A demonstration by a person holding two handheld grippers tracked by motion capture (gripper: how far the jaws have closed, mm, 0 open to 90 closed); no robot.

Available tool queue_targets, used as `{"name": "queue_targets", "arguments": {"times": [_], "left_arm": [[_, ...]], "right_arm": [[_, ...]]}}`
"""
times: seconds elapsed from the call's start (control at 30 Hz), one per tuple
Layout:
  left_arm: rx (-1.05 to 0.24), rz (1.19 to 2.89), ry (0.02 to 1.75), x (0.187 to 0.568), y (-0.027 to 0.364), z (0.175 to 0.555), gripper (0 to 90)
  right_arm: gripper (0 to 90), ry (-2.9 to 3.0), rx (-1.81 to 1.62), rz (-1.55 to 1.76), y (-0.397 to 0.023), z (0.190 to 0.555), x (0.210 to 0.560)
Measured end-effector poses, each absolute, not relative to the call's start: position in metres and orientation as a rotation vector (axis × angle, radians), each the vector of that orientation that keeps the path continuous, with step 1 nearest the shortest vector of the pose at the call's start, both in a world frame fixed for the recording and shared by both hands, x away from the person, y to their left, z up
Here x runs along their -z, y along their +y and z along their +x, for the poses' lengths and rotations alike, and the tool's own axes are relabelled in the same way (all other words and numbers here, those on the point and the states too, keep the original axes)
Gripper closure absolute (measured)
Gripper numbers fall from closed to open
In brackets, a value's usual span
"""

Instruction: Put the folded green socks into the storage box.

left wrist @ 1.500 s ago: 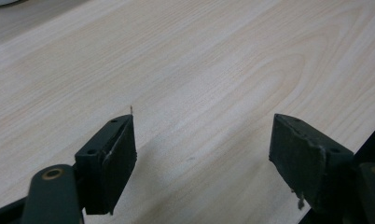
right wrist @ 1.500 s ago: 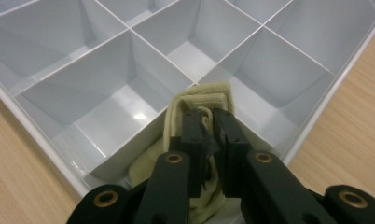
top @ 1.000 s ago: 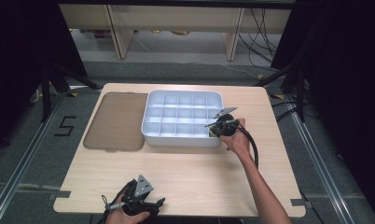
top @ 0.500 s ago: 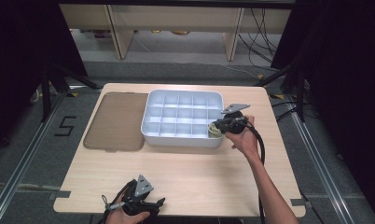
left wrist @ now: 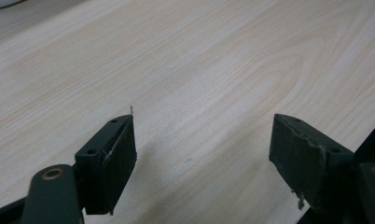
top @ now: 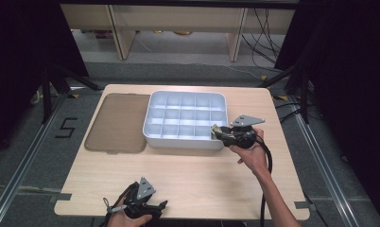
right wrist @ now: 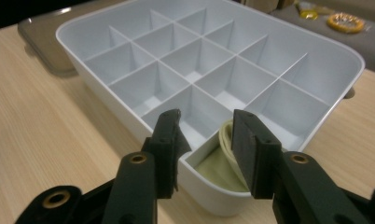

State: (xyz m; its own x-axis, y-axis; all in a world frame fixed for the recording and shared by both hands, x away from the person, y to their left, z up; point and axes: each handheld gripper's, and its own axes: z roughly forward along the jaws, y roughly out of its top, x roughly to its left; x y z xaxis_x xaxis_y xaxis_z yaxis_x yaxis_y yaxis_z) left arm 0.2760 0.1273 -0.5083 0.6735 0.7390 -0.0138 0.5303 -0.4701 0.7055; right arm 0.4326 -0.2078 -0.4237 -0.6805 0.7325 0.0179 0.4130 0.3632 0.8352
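Bare table (top: 197, 175) spreads wide below tray (top: 185, 142) edge.

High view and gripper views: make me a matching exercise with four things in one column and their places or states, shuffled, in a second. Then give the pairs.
Things:
1. white compartment tray
2. brown lid
3. pale yellow-green cloth
4. left gripper

Places or states:
A. lies flat on the table, left of the tray
B. jaws open, nothing between them, near the table's front edge
C. sits in the tray's near right corner compartment
D. stands mid-table, most compartments empty

Pairs: 1-D, 2-A, 3-C, 4-B
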Motion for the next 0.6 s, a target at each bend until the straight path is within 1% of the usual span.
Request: {"name": "queue_targets", "arguments": {"times": [0.03,0.13,0.17,0.2,0.27,0.3,0.33,0.4,0.43,0.6], "left_arm": [[-0.384,2.169,0.981,0.509,0.127,0.276,22.4],[-0.384,2.166,0.982,0.508,0.127,0.276,22.4],[-0.392,2.187,0.973,0.508,0.128,0.276,22.4],[-0.392,2.187,0.973,0.508,0.128,0.276,22.4],[-0.386,2.223,0.953,0.506,0.130,0.275,22.3],[-0.389,2.199,0.960,0.507,0.128,0.275,22.3],[-0.389,2.179,0.976,0.508,0.127,0.275,22.3],[-0.392,2.176,0.978,0.508,0.127,0.275,22.3],[-0.379,2.218,0.964,0.506,0.129,0.275,22.3],[-0.389,2.223,0.954,0.506,0.130,0.275,22.3]], "right_arm": [[62.2,2.254,-1.250,0.962,-0.209,0.433,0.423],[59.0,2.260,-1.266,0.985,-0.209,0.427,0.421],[55.4,2.248,-1.274,0.984,-0.210,0.425,0.421],[55.4,2.248,-1.274,0.984,-0.210,0.425,0.421],[52.4,2.251,-1.289,0.997,-0.211,0.421,0.422],[48.6,2.248,-1.295,1.006,-0.211,0.418,0.424],[47.4,2.247,-1.293,1.019,-0.210,0.416,0.424],[45.7,2.237,-1.296,1.029,-0.212,0.413,0.424],[44.7,2.233,-1.298,1.012,-0.213,0.414,0.424],[40.8,2.231,-1.299,1.026,-0.211,0.411,0.426]]}}
